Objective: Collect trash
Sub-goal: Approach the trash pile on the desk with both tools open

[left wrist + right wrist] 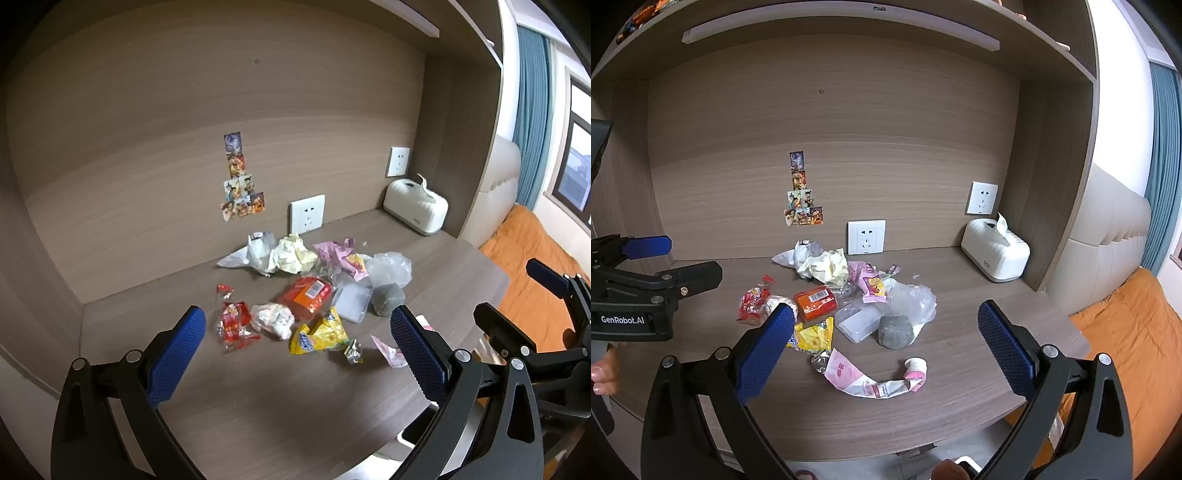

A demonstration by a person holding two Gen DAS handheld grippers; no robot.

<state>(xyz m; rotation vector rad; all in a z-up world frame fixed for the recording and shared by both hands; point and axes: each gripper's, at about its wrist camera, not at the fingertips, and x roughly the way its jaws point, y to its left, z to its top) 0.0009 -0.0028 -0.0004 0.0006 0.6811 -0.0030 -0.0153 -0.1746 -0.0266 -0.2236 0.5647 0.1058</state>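
Observation:
Trash lies scattered on the wooden desk [258, 398]: a red wrapper [232, 321], a crumpled white tissue [275, 317], a yellow snack bag [321, 334], an orange packet [308, 295], a clear plastic box [352, 304], a grey lump [388, 299], a pink wrapper [871, 380] and crumpled yellow paper [291, 254]. My left gripper [295, 328] is open and empty, hovering before the pile. My right gripper [886, 328] is open and empty, above the pink wrapper and the grey lump [895, 330].
A white tissue box [415, 210] stands at the back right by two wall sockets [306, 218]. Stickers [240, 184] are on the back panel. A shelf runs overhead. An orange bed [1126, 350] lies right of the desk edge.

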